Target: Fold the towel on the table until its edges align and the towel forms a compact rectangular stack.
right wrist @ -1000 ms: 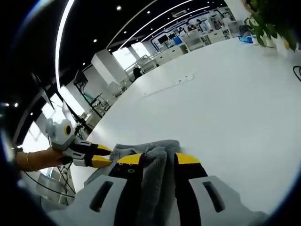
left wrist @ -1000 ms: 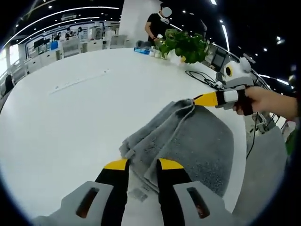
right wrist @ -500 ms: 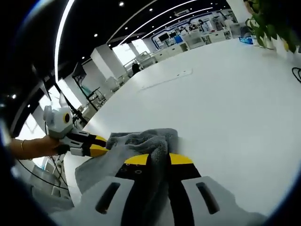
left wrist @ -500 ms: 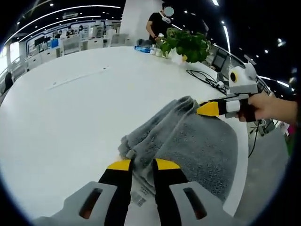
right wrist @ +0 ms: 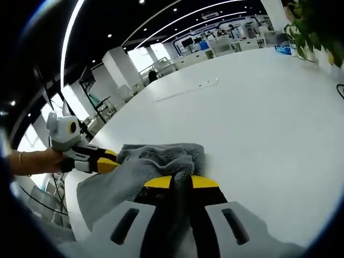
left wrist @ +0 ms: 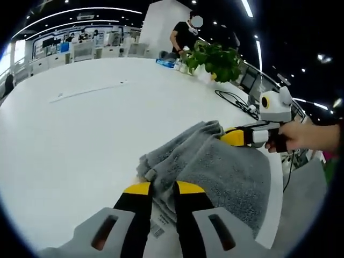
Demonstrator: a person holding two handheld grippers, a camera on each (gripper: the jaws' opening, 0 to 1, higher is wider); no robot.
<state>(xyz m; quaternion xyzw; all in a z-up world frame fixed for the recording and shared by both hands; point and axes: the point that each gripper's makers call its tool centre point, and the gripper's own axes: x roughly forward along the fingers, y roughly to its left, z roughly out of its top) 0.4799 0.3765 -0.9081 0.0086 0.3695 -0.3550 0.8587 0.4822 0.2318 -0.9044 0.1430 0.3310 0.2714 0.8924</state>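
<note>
Grey towel (left wrist: 215, 166) bunched, creased; both grippers' fingers (left wrist: 159, 188) (right wrist: 181, 182) pinching its corners

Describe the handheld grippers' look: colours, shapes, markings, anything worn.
Each gripper has two black jaws with yellow tips rising from grey moulded housings with dark slots: left gripper, right gripper. Seen from the other side, each carries a pale grey-white rounded top piece over a black handle. A thin bracelet sits on the left wrist.
</note>
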